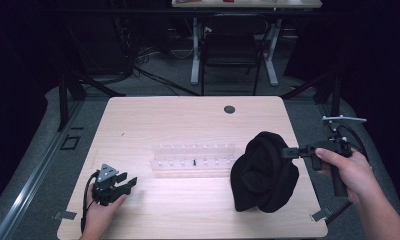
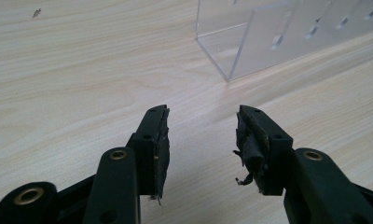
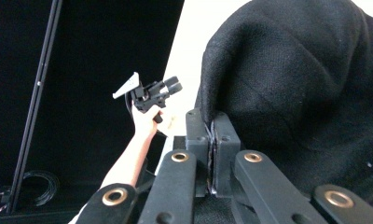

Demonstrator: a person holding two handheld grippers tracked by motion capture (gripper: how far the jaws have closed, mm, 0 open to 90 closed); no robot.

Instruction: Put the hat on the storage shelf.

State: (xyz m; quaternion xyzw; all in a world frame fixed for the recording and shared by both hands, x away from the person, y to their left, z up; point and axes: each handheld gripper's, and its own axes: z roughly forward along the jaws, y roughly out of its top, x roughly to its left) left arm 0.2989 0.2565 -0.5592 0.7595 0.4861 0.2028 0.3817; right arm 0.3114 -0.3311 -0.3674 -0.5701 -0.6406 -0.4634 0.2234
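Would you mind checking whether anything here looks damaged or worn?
Yes: the left gripper has ragged pads, with black shreds peeling off the right-hand jaw in its own view. Its jaws stand open above the pale wooden table.

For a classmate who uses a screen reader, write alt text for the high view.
The right tongs are shut on a black cloth, holding it bunched at the right side of a pale wooden table. The left tongs rest open near the front left, beside a clear plastic rack.
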